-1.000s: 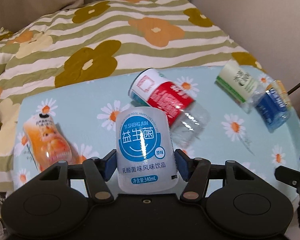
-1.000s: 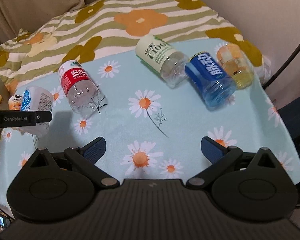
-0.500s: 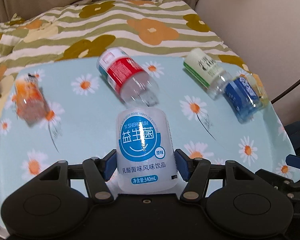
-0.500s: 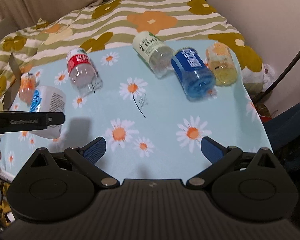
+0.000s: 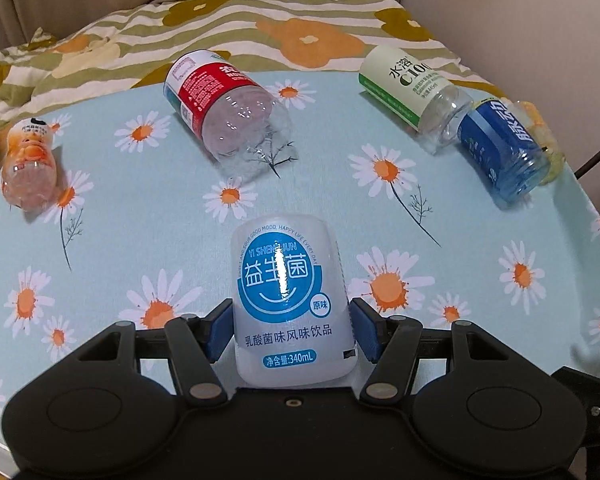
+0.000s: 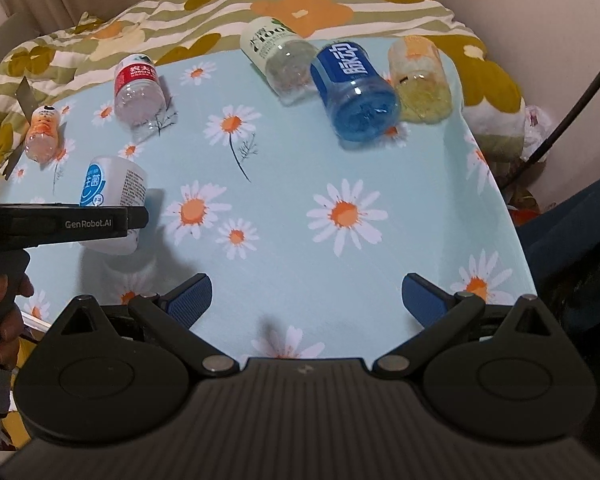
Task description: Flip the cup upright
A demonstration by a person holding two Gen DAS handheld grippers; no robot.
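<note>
My left gripper (image 5: 288, 330) is shut on a white cup with a blue round label (image 5: 290, 300), held above the near left part of the daisy-print table (image 5: 140, 200). The cup also shows in the right wrist view (image 6: 114, 192), partly behind the left gripper's body. Whether its base touches the cloth I cannot tell. My right gripper (image 6: 306, 298) is open and empty over the table's near edge, to the right of the cup.
Lying on their sides: a red-label clear cup (image 5: 224, 100), an orange cup (image 5: 30, 164) at far left, a green-white cup (image 5: 412, 88), a blue cup (image 5: 504, 152) and a yellow one (image 6: 420, 76) at the far right. A striped flower blanket (image 5: 260, 20) lies behind.
The left gripper carried the white cup up and toward the table's middle; both views now look down on more of the table. The right gripper pulled back and stayed open.
</note>
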